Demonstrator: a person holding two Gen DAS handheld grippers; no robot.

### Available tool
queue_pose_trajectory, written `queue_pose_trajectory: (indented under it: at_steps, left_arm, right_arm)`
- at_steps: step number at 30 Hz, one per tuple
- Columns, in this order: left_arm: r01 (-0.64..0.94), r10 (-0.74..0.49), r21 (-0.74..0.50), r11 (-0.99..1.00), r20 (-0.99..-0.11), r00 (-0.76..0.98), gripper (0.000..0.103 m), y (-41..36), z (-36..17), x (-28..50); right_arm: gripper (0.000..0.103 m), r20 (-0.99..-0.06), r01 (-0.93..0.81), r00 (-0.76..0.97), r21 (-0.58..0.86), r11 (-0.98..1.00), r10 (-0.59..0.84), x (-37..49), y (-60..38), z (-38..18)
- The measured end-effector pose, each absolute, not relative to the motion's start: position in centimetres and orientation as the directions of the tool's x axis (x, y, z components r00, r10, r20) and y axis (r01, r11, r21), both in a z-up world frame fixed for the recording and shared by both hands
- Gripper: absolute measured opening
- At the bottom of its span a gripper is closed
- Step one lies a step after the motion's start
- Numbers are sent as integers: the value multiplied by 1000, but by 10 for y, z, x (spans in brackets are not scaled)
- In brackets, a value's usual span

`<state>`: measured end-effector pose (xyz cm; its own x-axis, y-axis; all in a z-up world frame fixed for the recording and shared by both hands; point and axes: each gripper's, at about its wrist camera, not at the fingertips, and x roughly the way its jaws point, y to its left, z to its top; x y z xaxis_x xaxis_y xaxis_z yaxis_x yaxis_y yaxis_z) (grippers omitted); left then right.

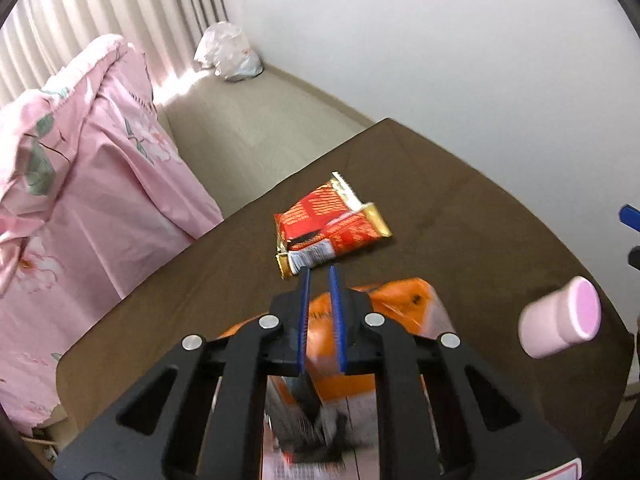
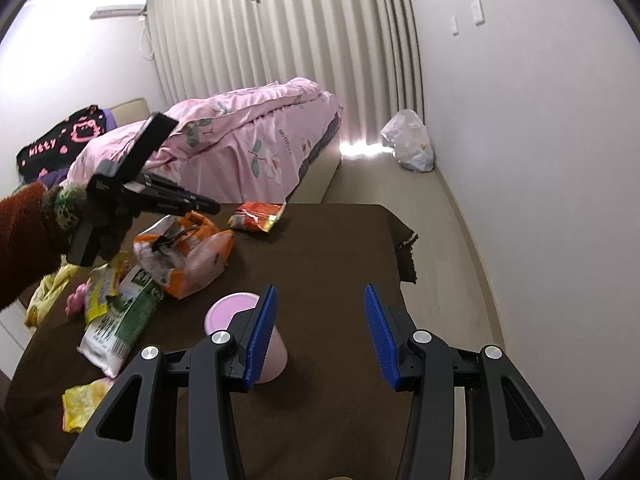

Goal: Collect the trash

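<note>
An orange snack bag lies on the brown-covered table. My left gripper stands over it, its blue pads nearly together, with a fold of the bag's torn top between them. From the right wrist view the same gripper sits right above the orange bag. A red and gold wrapper lies just beyond the fingertips. My right gripper is open with nothing between its pads. A pink cup stands just left of its left finger, partly hidden by it.
Green-white and yellow packets, a pink toy and another yellow wrapper crowd the table's left side. A bed with a pink cover stands behind the table. A white plastic bag sits on the floor by the curtain.
</note>
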<state>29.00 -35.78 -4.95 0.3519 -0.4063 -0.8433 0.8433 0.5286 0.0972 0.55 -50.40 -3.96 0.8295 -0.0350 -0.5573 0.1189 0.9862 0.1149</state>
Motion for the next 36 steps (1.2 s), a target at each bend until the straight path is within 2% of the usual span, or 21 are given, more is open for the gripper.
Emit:
queue_pose_trajectory:
  at_steps: [2,4,5,6,11,16,18,19,23,31,36]
  left_arm:
    - [853,-417,110,511,-836,358,13,-359,-45,286]
    - [853,-432,91,514,-832,349,38,-360,-41,283]
    - [849,-441,61,524,-834,333,55,-362,-40,286]
    - [838,-456,18,545,-832,315,56,-364,-40,290]
    - [678,-464,-117,726,-810,357,56,-387,-53,335]
    - [565,-360,-133,814,-879,313,56,-403,-87,363]
    - [568,-344,-144,810,-902,262,45,-406,-99,363]
    - [578,-339,-136,805,-904,260,44,-407,-102,361]
    - [614,-341,-75,786,-880,330,27,-403,-88,344]
    - [615,-496,-173,769,-769,404,26,-329,-9,268]
    - [575,-492,-181,798,-747,448,28,-250,11,204]
  right_arm:
    - [43,-552,106,833,110,988,-28,2,-500,-36]
    - [43,-546,92,837,98,991,-23,2,-497,-33]
    - [43,-544,84,839,96,992,-19,3,-496,-31]
    - [43,-539,73,842,93,993,-12,4,-496,-31]
    - [43,-536,74,844,98,992,-10,10,-500,-39]
    - [43,-554,89,832,118,989,-9,9,-509,-54]
    - [43,-561,103,827,139,985,-7,8,-516,-59]
    - [43,-563,108,826,148,983,-5,8,-517,-60]
    - [43,-563,126,827,172,977,-7,4,-518,-60]
    - [43,-553,75,833,119,990,3,-17,-482,-44]
    - [43,-589,-49,804,79,996,86,-27,-433,-46]
